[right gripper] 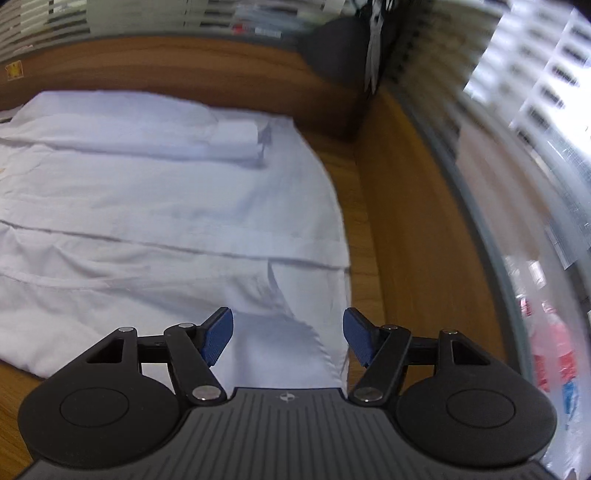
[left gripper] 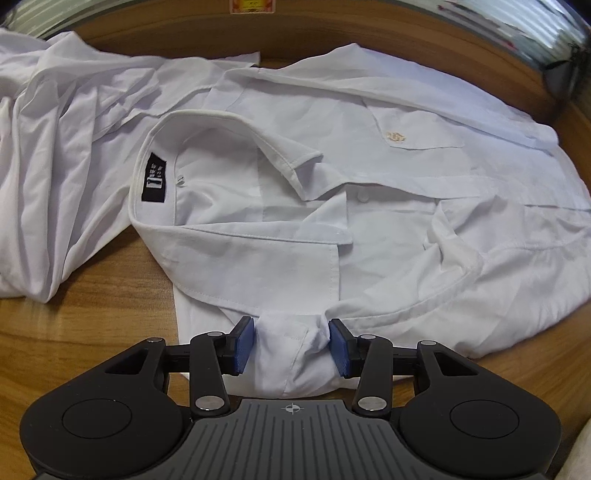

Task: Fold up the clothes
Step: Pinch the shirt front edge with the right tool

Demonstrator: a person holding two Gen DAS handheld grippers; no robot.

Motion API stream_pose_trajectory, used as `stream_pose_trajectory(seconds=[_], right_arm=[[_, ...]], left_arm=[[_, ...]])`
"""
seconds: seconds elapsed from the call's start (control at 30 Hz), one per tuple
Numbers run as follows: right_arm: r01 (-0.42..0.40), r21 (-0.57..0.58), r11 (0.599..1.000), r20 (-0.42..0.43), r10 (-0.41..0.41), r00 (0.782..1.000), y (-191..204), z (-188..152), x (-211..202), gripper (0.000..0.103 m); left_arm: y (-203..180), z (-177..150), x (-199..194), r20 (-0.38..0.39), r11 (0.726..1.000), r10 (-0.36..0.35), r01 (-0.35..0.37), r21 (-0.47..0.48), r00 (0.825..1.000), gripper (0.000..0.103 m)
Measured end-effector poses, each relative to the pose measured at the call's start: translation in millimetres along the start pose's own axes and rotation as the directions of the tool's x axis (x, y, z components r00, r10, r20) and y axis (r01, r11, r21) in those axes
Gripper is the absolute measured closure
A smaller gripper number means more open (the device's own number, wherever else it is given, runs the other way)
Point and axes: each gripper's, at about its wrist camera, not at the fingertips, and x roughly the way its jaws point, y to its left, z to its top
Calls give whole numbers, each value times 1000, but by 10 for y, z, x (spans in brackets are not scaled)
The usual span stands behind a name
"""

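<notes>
A white collared shirt (left gripper: 369, 177) lies front up on the wooden table (left gripper: 92, 317), its collar with a black label (left gripper: 155, 178) turned toward me. In the left wrist view my left gripper (left gripper: 291, 341) is at the shirt's near edge, and its blue pads press on a bunched fold of the white cloth (left gripper: 291, 350). The right wrist view is blurred. It shows the shirt's lower part (right gripper: 166, 206) with a folded sleeve (right gripper: 229, 142) lying across it. My right gripper (right gripper: 288, 338) hovers open over the near hem corner, with nothing between its fingers.
More white cloth (left gripper: 48, 155) lies crumpled at the left of the table. The table's raised wooden rim (left gripper: 406, 33) curves along the far side, with window blinds beyond. Bare wood (right gripper: 406, 240) runs to the right of the shirt, and a dark object (right gripper: 340, 48) stands at the far corner.
</notes>
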Motion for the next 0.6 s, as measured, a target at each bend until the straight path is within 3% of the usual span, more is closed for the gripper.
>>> stream_pose_trajectory(seconds=[0.03,0.1,0.13,0.17,0.3,0.43,0.6], right_arm=[[-27,-5,1000,-15,27,1000,-6,6,69,35],[-41,2,999,-38,41,998,-7,27,174,60],[-42,8,999,-48,42,998,-6,39,222,93],[-40,14,999,-51,41,998,-2,46,249,97],[39,0,999,-84,-39,996,30,27,305,103],[128,-2,992,-166,-127,978,-81,-69,501,103],[109,13,994,-176,-105,979,-170,-117,513,103]], left_arm=[[-22,14,7,-7,1000,13,-13,2,1000,56],[-67,38,14,-17,999,36,-36,11,999,56],[-80,42,12,-21,999,45,-45,15,999,56],[-91,44,10,-25,998,55,-54,18,998,55],[-142,39,30,-34,995,100,-99,23,994,55],[-175,45,45,-38,991,131,-131,3,991,54],[-190,124,-38,-20,993,120,-120,-3,993,56]])
